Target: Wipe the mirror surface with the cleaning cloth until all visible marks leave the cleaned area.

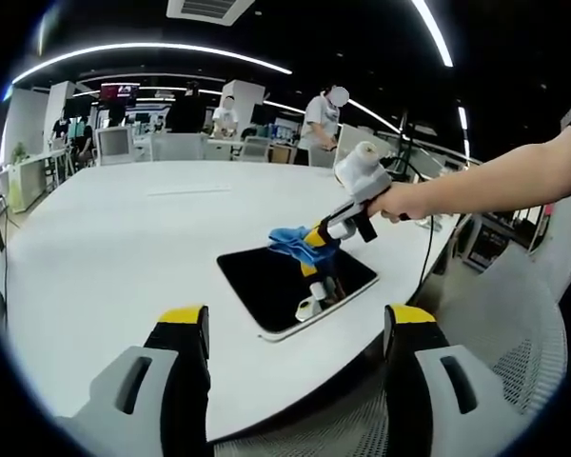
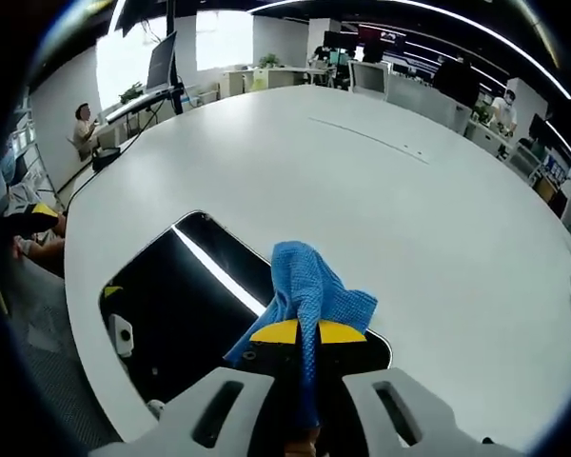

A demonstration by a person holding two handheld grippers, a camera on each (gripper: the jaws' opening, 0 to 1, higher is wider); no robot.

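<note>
Your right claw (image 2: 303, 332) pinches the blue cloth (image 2: 309, 286) over the mirror (image 2: 186, 305) near the table (image 2: 362, 190) edge; left claw (image 1: 300, 328) hangs spread, empty. Push hard and that mirror could slide off, or the cloth bunch.

Free room: I see wide bare white table (image 2: 381, 190) beyond mirror (image 2: 181, 305) | Obstacle: right gripper (image 1: 316, 240) with blue cloth (image 1: 290, 240) over mirror's far edge | Near edge: mesh chair (image 1: 514, 352), probably tight.
</note>
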